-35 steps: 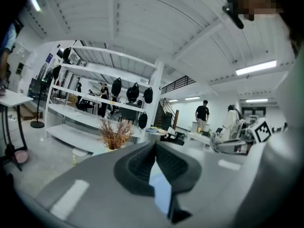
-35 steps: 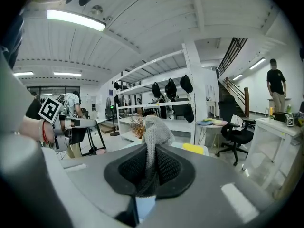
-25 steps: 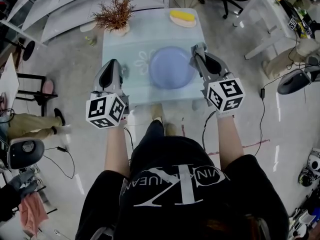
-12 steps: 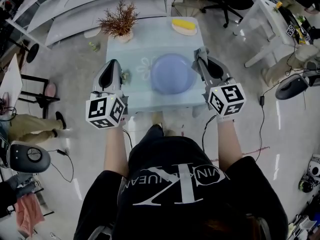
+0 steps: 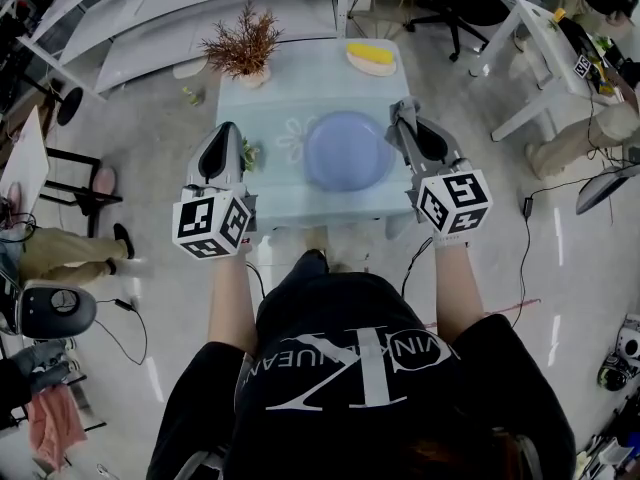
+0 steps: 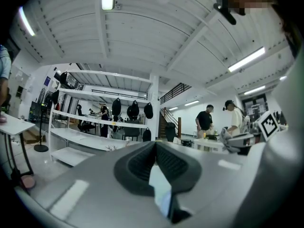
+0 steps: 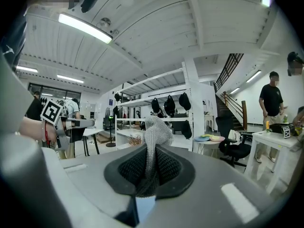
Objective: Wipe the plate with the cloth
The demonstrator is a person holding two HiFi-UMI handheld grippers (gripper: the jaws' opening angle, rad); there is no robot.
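A round blue plate (image 5: 347, 151) lies in the middle of a small pale glass table (image 5: 280, 103). My right gripper (image 5: 402, 108) hangs just right of the plate, above the table's right edge. In the right gripper view, my right gripper (image 7: 151, 158) is shut on a grey mesh cloth (image 7: 154, 133) that sticks up out of the jaws. To the left of the plate, over the table's left edge, my left gripper (image 5: 227, 130) is held. The left gripper view shows my left gripper (image 6: 156, 151) shut with nothing in it. Both gripper views look out level into the room, so neither shows the plate.
A dried plant in a pot (image 5: 243, 43) stands at the table's far left corner. A dish with something yellow (image 5: 370, 57) is at the far right. A small green thing (image 5: 248, 154) lies by the left edge. White shelves, other tables, an office chair and standing people surround the table.
The head view has shifted a little, so the table sits slightly higher in the picture. Both grippers hold about the same places beside the plate.
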